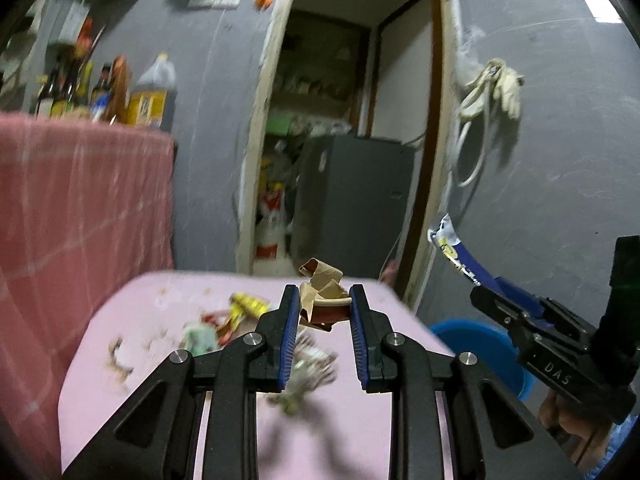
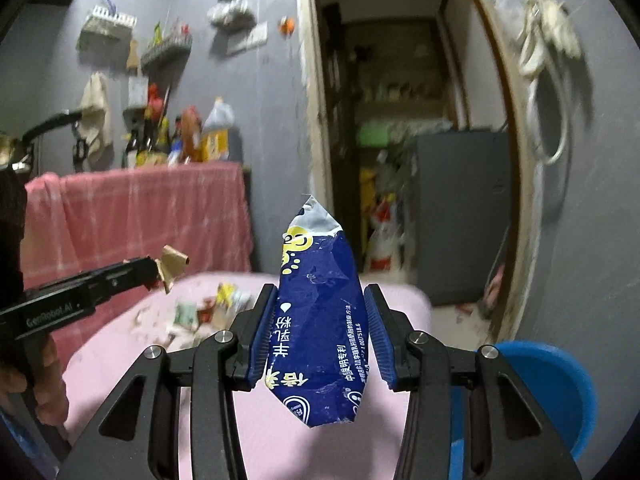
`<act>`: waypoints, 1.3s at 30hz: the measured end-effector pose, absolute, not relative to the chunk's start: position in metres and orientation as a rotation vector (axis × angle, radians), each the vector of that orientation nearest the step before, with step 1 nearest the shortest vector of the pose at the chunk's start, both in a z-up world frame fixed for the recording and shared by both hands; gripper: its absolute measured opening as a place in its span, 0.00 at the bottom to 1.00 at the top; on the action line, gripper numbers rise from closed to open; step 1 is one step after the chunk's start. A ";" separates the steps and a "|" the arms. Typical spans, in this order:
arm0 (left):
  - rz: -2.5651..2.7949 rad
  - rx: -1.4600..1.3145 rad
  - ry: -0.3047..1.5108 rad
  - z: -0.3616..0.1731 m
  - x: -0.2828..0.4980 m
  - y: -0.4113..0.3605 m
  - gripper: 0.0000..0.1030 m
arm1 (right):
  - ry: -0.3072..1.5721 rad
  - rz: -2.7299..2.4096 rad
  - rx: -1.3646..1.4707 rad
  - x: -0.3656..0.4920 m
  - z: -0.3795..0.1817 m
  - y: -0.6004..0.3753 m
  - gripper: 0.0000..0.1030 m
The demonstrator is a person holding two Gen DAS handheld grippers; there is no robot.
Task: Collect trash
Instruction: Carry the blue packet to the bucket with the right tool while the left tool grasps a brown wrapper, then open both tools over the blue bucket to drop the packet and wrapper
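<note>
My left gripper [image 1: 325,300] is shut on a crumpled brown paper scrap [image 1: 323,286] and holds it above the pink table [image 1: 120,320]. The scrap also shows in the right wrist view [image 2: 172,266], at the left gripper's tips. My right gripper [image 2: 320,300] is shut on a blue and white snack wrapper [image 2: 318,312], held upright above the table's right side; the wrapper also shows in the left wrist view [image 1: 456,252]. Several loose wrappers [image 1: 236,316] lie on the table. A blue bin [image 2: 548,384] stands on the floor to the right of the table.
A counter draped in red cloth [image 1: 80,200] with bottles [image 1: 152,96] on top stands left of the table. An open doorway [image 1: 344,120] lies behind the table, with a dark cabinet [image 1: 352,200] and clutter inside. Gloves and a hose [image 1: 492,88] hang on the grey wall.
</note>
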State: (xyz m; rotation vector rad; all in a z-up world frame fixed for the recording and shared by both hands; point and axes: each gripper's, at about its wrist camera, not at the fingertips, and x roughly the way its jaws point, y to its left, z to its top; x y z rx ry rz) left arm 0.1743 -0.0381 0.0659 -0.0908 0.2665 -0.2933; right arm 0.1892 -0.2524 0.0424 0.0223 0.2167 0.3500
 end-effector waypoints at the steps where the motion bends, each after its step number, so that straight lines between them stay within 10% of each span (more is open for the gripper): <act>1: -0.307 -0.085 0.242 0.070 0.173 -0.046 0.20 | 0.188 0.329 0.021 0.185 0.047 -0.257 0.41; 12: -0.502 -0.080 0.183 0.088 0.188 -0.140 0.20 | 0.089 0.060 0.087 0.167 0.068 -0.336 0.41; 39: -0.655 -0.173 0.798 -0.007 0.331 -0.256 0.31 | 0.568 -0.100 0.383 0.226 -0.024 -0.446 0.42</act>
